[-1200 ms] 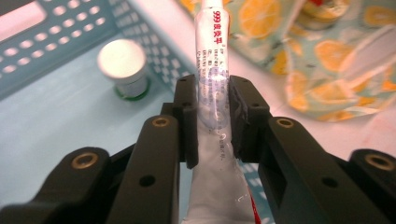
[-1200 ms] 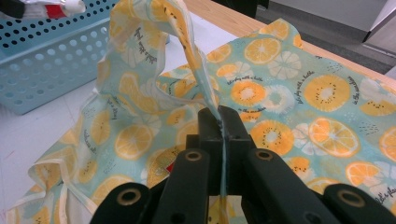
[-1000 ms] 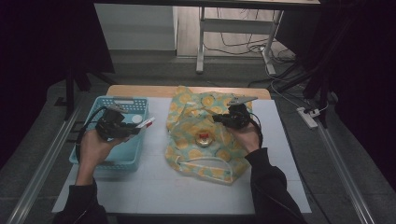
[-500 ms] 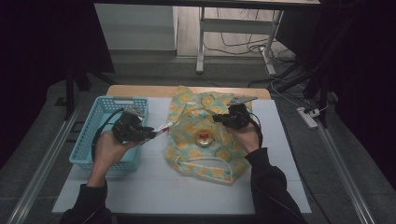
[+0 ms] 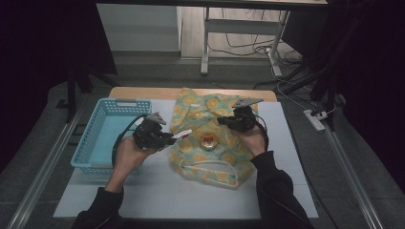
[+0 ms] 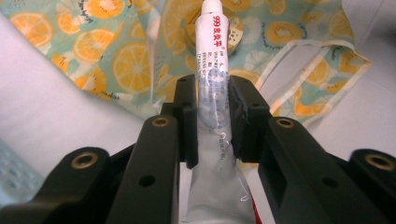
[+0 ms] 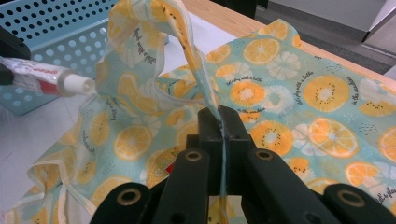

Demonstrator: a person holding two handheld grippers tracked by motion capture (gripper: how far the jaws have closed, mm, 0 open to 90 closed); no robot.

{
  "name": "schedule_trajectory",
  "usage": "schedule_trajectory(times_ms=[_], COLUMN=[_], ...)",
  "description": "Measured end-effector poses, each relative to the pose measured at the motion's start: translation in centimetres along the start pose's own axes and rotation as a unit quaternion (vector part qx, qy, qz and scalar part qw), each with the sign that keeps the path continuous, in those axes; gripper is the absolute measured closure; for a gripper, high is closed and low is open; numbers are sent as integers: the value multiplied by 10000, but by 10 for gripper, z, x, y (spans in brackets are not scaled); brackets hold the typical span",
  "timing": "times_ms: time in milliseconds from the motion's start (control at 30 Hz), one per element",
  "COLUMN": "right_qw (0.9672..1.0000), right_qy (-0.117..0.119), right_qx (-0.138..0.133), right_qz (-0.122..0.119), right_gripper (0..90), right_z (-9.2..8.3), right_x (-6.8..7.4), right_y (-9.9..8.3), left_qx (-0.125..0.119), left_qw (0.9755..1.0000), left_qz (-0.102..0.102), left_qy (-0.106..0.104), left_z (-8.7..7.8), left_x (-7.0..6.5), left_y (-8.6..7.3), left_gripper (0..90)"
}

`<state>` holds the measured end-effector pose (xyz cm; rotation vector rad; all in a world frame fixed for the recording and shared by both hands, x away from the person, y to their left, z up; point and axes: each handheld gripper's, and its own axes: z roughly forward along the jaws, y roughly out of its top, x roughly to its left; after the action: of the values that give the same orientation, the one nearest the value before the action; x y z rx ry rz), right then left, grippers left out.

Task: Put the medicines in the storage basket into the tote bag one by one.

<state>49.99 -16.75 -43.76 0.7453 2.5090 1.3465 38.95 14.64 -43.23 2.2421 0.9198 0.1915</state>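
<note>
Left hand-held gripper (image 6: 214, 100) pinching soft white plastic tube (image 6: 212, 51) mid-body; likely light, squashy. Right hand-held gripper (image 7: 223, 123) clamped on limp citrus-print cloth bag (image 7: 289, 93) rim, mid-bench.

A lab: dark curtains (image 5: 43, 57), floor cables (image 5: 248, 45) (power strip (image 5: 315, 120) too).

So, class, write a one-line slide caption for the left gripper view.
Left gripper clamps a white tube, cap aimed at the fruit-print cloth bag.
</note>
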Motion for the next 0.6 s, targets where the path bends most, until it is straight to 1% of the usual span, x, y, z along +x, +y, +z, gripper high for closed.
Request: schedule_trajectory(times_ms=[100, 167, 300, 500, 600], right_qw=[10000, 10000, 10000, 10000, 10000], right_qy=[6, 10, 10, 9, 18], right_qx=[7, 7, 9, 29, 29], right_qz=[4, 4, 1, 4, 2], right_gripper=[891, 891, 891, 891, 891], right_z=[1, 1, 1, 1, 2], right_x=[0, 0, 0, 0, 0], right_y=[0, 0, 0, -1, -1], left_qx=[14, 30, 61, 49, 68], left_qw=[10000, 9999, 9998, 9996, 9995], left_qz=[39, 102, 163, 228, 275], left_qy=[-48, -58, -72, -140, -127], left_z=[6, 11, 20, 35, 43], left_x=[-3, -5, -9, -15, -18], left_y=[3, 5, 8, 16, 19], left_gripper=[742, 742, 742, 743, 742])
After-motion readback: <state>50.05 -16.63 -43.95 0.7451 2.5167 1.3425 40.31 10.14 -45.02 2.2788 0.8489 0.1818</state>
